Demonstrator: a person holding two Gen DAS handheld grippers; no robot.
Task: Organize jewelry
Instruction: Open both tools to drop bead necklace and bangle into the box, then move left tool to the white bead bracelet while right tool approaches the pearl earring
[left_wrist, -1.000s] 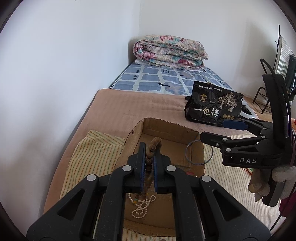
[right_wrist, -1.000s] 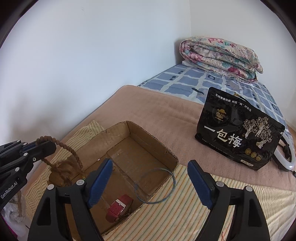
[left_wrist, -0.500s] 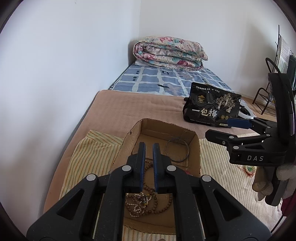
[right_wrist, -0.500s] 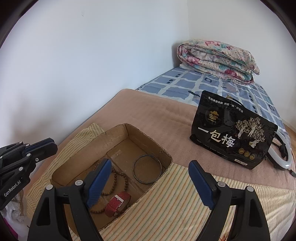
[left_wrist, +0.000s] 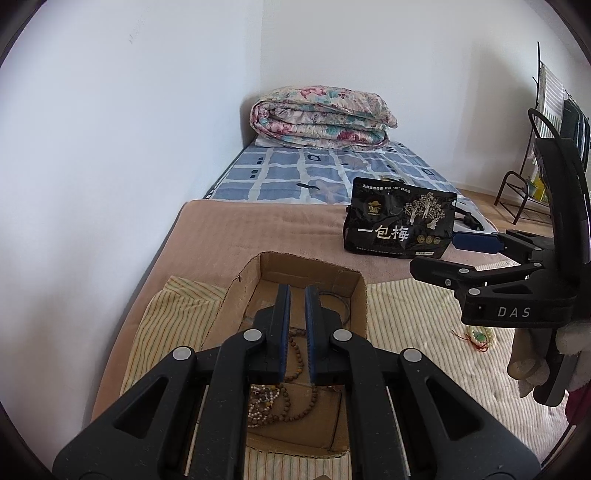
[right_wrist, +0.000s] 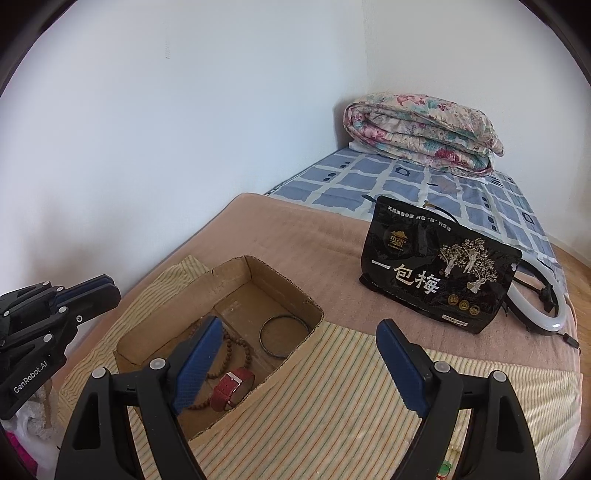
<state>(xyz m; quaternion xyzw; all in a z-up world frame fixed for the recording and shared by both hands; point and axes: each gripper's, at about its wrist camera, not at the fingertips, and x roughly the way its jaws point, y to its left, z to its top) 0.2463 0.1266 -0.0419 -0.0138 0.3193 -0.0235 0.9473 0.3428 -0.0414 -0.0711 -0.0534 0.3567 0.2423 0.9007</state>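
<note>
An open cardboard box (left_wrist: 354, 291) (right_wrist: 236, 269) sits on a striped cloth on the bed. In it lie brown wooden beads (left_wrist: 295, 384) (right_wrist: 236, 350), a pale pearl strand (left_wrist: 260, 404), a thin dark ring bangle (right_wrist: 283, 335) and a red watch (right_wrist: 232, 387). My left gripper (left_wrist: 296, 295) hovers above the box, its jaws a narrow gap apart with nothing between them. My right gripper (right_wrist: 301, 363) is wide open and empty, over the box's right edge. A beaded bracelet with a green and red charm (left_wrist: 480, 338) lies on the cloth under the right gripper.
A black snack bag (left_wrist: 399, 229) (right_wrist: 439, 269) stands behind the box, with a white ring lamp (right_wrist: 546, 314) beside it. A folded floral quilt (left_wrist: 321, 118) lies at the bed's far end. A white wall runs along the left. A metal rack (left_wrist: 524, 188) stands at the right.
My left gripper let go of the wooden beads, which dropped into the box, then lifted and drew back. The ring bangle fell from the box's rim to its floor. The right gripper stayed open.
</note>
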